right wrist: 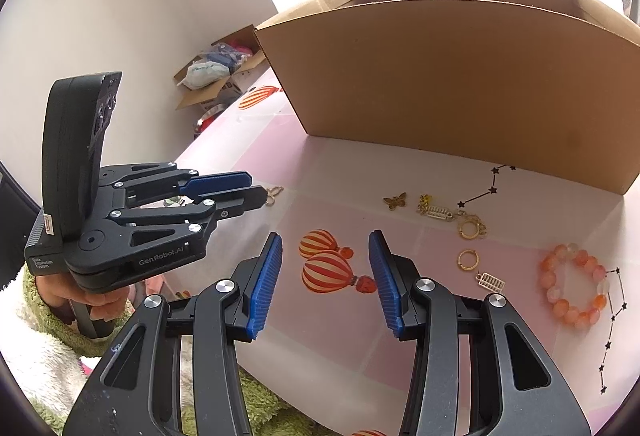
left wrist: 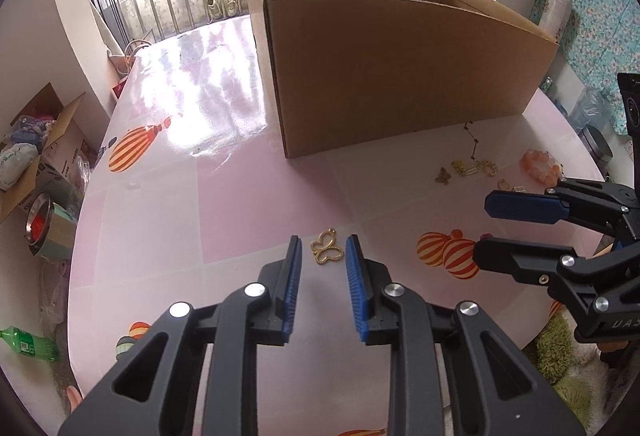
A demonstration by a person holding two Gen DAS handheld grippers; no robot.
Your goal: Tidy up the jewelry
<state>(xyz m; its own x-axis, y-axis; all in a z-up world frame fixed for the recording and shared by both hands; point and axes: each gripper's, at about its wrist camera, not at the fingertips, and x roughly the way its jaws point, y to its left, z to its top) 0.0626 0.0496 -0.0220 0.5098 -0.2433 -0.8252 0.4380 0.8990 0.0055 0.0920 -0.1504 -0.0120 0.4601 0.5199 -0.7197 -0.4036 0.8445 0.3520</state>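
Observation:
My left gripper [left wrist: 323, 241] is open, its blue pads on either side of a gold butterfly pendant [left wrist: 327, 247] lying on the pink table [left wrist: 240, 228]; it also shows in the right wrist view [right wrist: 256, 188] with the pendant [right wrist: 273, 194] at its tips. My right gripper [right wrist: 325, 236] is open and empty over a balloon print. Further right lie a small gold butterfly [right wrist: 395, 201], gold charms [right wrist: 436, 213], gold hoops [right wrist: 469, 260], an orange bead bracelet [right wrist: 570, 288] and a black star chain [right wrist: 486, 192]. An open cardboard box [left wrist: 400, 76] stands behind.
The table's edge curves near at the left and front. On the floor to the left are a carton of clutter [left wrist: 36, 156], a metal bowl [left wrist: 38, 224] and a green bottle [left wrist: 28, 344]. A window grille [left wrist: 160, 4] is behind the box.

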